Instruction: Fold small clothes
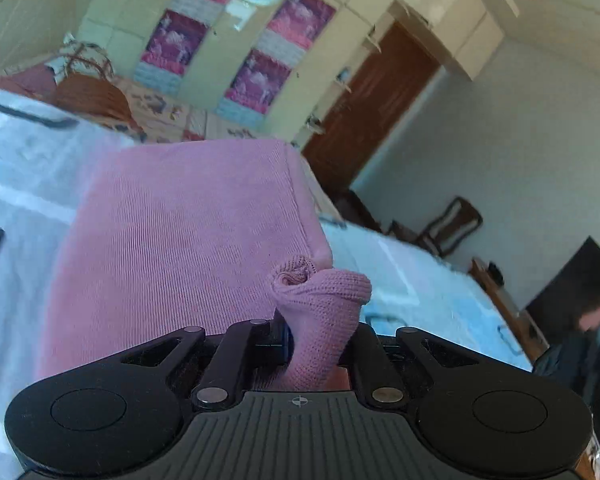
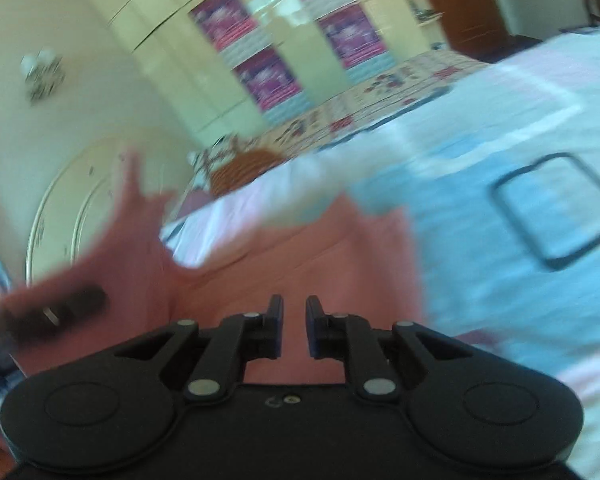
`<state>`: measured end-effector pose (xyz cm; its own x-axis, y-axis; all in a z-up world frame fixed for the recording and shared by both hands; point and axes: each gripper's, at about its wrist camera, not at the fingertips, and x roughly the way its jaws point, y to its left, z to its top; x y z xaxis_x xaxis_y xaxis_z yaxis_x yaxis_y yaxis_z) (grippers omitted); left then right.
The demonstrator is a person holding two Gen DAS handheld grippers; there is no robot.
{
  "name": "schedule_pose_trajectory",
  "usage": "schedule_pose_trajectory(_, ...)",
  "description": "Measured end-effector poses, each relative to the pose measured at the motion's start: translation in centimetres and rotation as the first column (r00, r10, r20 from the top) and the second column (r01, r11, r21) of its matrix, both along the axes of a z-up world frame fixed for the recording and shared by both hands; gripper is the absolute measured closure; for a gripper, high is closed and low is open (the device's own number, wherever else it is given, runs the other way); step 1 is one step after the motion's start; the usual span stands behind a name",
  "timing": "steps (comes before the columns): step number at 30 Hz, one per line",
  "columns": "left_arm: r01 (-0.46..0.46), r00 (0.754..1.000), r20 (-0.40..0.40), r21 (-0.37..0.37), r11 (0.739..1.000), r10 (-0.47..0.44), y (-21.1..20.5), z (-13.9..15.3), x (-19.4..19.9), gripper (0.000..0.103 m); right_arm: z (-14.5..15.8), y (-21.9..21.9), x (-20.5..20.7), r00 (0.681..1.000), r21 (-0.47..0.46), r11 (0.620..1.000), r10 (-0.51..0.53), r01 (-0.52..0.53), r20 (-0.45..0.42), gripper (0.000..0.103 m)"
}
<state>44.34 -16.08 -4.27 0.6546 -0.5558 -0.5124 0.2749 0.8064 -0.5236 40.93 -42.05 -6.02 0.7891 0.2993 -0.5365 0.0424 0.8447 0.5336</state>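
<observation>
While the left hand-held gripper (image 1: pixel 316 332) pinches a bunched edge of the pink knitted garment (image 1: pixel 188 240), the right hand-held gripper (image 2: pixel 294 326) stands narrowly parted, empty, above it over the bed (image 2: pixel 500 128).

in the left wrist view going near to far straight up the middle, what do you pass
left gripper shut on a bunched bit of the pink garment → the garment's wide stretched panel → floral bedspread → cream wardrobe with pink posters
</observation>
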Motion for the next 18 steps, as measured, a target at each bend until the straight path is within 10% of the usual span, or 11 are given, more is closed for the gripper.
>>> schedule_pose_trajectory(3,0.141,0.971,-0.215,0.158,0.977,-0.105,-6.8,-4.3,0.6,0.067,-0.5,-5.0,-1.2,0.998,0.079,0.995,-0.066,0.067,-0.025,0.052)
schedule_pose_trajectory(5,0.145,0.983,-0.132,0.142,0.979,-0.126,-6.9,-2.3,-1.4,0.056,-0.7,-6.9,-2.2,0.996,0.110,0.990,-0.088,0.091,-0.028,0.032)
schedule_pose_trajectory(7,0.122,0.992,-0.053,0.090,0.988,-0.118,-4.6,0.4,-2.9,0.035,-0.5,-7.8,-2.9,0.999,0.139,0.989,-0.046,0.047,-0.010,0.037)
schedule_pose_trajectory(11,-0.056,0.997,0.058,0.148,0.987,0.047,1.9,3.2,-3.3,0.026,-0.9,-6.8,-1.8,0.998,0.201,0.978,0.064,-0.059,-0.016,0.053)
schedule_pose_trajectory(18,-0.191,0.971,-0.087,0.278,0.941,0.223,9.9,-2.2,0.7,0.026,-2.6,-2.5,1.4,0.982,0.163,0.977,0.156,-0.138,-0.107,0.054)
